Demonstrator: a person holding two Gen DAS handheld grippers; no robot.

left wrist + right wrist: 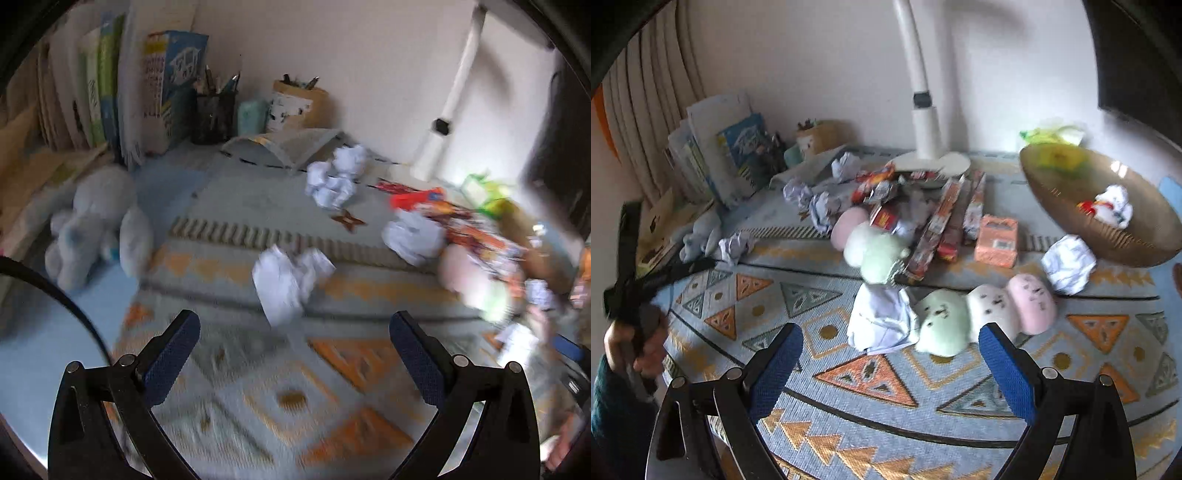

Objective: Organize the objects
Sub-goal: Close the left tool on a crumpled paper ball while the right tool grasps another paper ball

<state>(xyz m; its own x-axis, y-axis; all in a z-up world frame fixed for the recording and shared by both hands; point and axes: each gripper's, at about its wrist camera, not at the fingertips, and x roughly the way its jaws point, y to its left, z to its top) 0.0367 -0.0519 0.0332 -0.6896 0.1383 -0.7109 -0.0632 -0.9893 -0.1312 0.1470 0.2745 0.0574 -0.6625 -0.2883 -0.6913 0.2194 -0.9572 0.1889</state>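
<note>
My left gripper (pixel 294 326) is open above the patterned cloth (pixel 258 398), nothing between its fingers. A crumpled white paper ball (pixel 288 280) lies just beyond its tips. More paper balls (pixel 336 177) lie farther back, and a pale blue plush toy (pixel 96 225) sits at the left. My right gripper (pixel 891 339) is open too, empty. Just past its tips lie a crumpled white paper (pixel 881 321) and a three-part plush (pixel 986 310) in green, white and pink. A second green and pink plush (pixel 871 243) lies behind. The left-hand gripper shows blurred at the left edge of the right wrist view.
Snack boxes and wrappers (pixel 942 218) are piled mid-table with an orange box (pixel 996 240). A brown oval bowl (pixel 1071 177) at the right holds paper. A white lamp base (pixel 931 162) stands at the back. Books (pixel 110 85) and pen holders (pixel 214 110) line the back left.
</note>
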